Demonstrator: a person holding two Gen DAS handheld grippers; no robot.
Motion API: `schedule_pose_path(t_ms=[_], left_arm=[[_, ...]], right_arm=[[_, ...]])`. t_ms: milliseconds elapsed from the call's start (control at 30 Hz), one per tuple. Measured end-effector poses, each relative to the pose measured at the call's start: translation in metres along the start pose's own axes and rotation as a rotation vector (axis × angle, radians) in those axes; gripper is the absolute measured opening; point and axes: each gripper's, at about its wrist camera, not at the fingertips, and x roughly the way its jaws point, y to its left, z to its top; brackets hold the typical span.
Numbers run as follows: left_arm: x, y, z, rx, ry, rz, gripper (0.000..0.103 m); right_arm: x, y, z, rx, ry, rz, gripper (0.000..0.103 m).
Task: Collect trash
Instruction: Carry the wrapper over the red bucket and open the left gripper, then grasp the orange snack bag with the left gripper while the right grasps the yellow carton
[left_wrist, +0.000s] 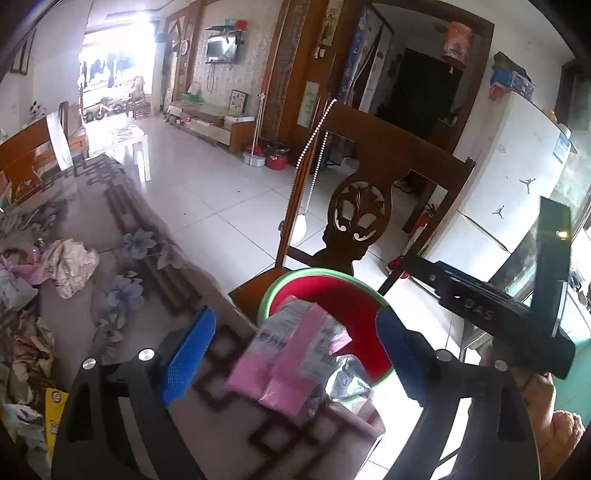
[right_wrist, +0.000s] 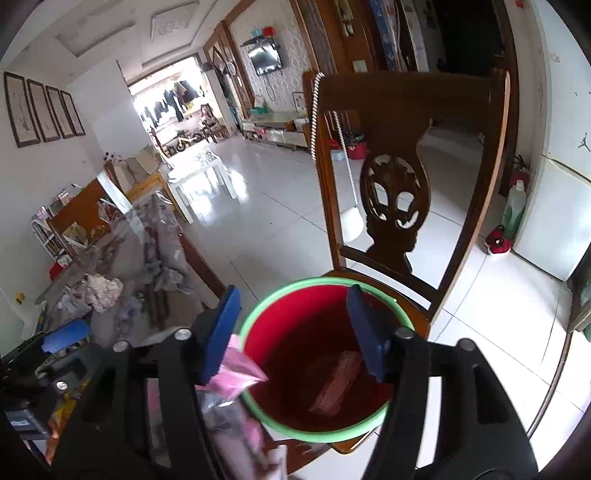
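A red bucket (left_wrist: 321, 271) with a green rim stands on the seat of a wooden chair (left_wrist: 354, 210) beside the table. My left gripper (left_wrist: 295, 354) is open, its blue pads wide apart. A pink and grey plastic wrapper (left_wrist: 291, 354) lies blurred between them over the bucket's near rim, touching neither pad. In the right wrist view my right gripper (right_wrist: 293, 332) hangs open over the bucket (right_wrist: 325, 437). A pinkish scrap (right_wrist: 336, 384) lies at the bucket's bottom. The pink wrapper (right_wrist: 236, 373) shows by the left pad, at the rim.
The table (left_wrist: 110, 221) with a flowered cloth carries crumpled paper and wrappers (left_wrist: 70, 266) at the left. The chair's carved back (right_wrist: 395, 199) rises just behind the bucket, with a bead string (left_wrist: 314, 158) hung on it. A white fridge (left_wrist: 517, 166) stands at the right; tiled floor lies beyond.
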Motion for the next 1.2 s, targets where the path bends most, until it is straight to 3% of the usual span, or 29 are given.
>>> schedule_pose_path(t_ms=[233, 433, 567, 700, 767, 867, 1200], left_arm=[[-0.049, 0.017, -0.011, -0.035, -0.062, 0.027, 0.085], [-0.106, 0.052, -0.039, -0.179, -0.101, 0.044, 0.085], [-0.151, 0.078, -0.070, -0.220, -0.120, 0.127, 0.085], [-0.176, 0.097, -0.106, -0.172, -0.095, 0.239, 0.085], [-0.178, 0.105, -0.124, -0.137, -0.052, 0.289, 0.085], [-0.169, 0.121, -0.156, -0.136, 0.040, 0.332, 0.085], [-0.125, 0.154, -0.192, -0.229, 0.164, 0.328, 0.083]], right_arm=[[-0.022, 0.033, -0.002, -0.081, 0.004, 0.022, 0.066], [-0.037, 0.081, -0.010, -0.140, 0.056, 0.147, 0.068], [-0.053, 0.124, -0.016, -0.181, 0.045, 0.272, 0.073], [-0.060, 0.156, -0.017, -0.163, 0.072, 0.393, 0.074], [-0.067, 0.170, -0.012, -0.137, 0.083, 0.479, 0.074], [-0.079, 0.192, -0.012, -0.165, 0.085, 0.522, 0.080], [-0.066, 0.225, -0.058, -0.241, 0.239, 0.492, 0.082]])
